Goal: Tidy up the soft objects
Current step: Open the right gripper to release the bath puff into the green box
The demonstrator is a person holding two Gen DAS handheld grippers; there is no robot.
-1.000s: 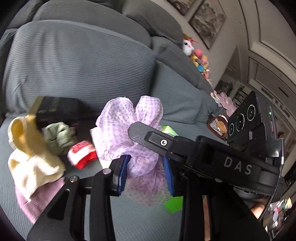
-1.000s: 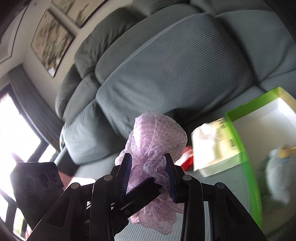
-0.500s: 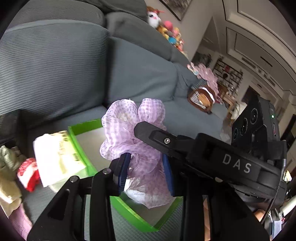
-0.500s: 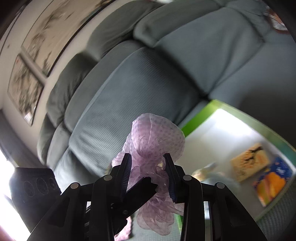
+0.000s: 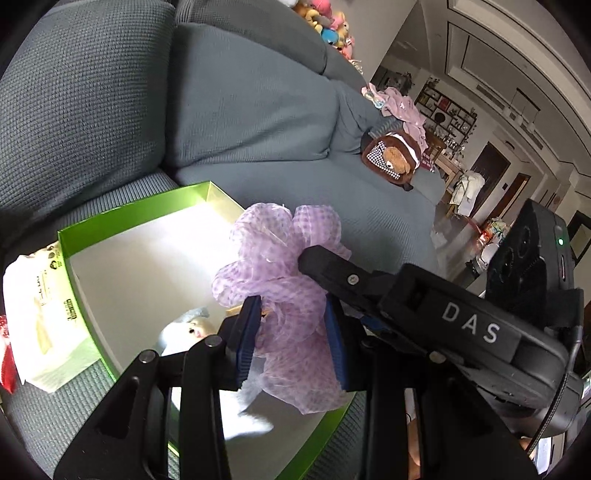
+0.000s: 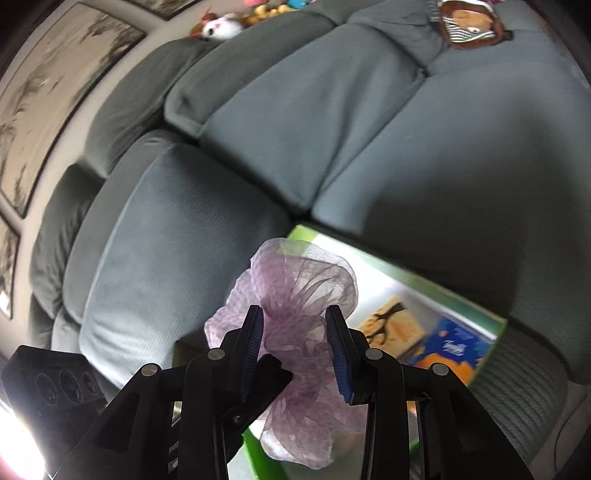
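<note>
A ruffled lilac mesh scrunchie [image 5: 284, 258] hangs above a green-rimmed box [image 5: 122, 216] on the grey sofa. My left gripper [image 5: 291, 339] is shut on the scrunchie, both blue pads pressing its folds. From the right, my right gripper [image 5: 325, 258] reaches in and also holds it. In the right wrist view the scrunchie [image 6: 303, 284] sits between the blue pads of my right gripper [image 6: 295, 347], shut on it, with the left gripper's tip [image 6: 269, 373] just below. The box [image 6: 424, 288] lies under and behind it. A pale plush toy [image 5: 188, 326] lies inside the box.
A white tissue pack [image 5: 40, 314] and a red-and-white item [image 5: 5, 354] lie left of the box. Printed packets [image 6: 450, 349] lie in the box's far end. A brown plush bag [image 5: 393, 155] rests on the sofa seat farther right; stuffed toys [image 5: 325, 22] line the sofa back.
Both grippers have carried the scrunchie rightward from over the pile of soft items to above the green box. The box now fills the view below; the grip is unchanged.
</note>
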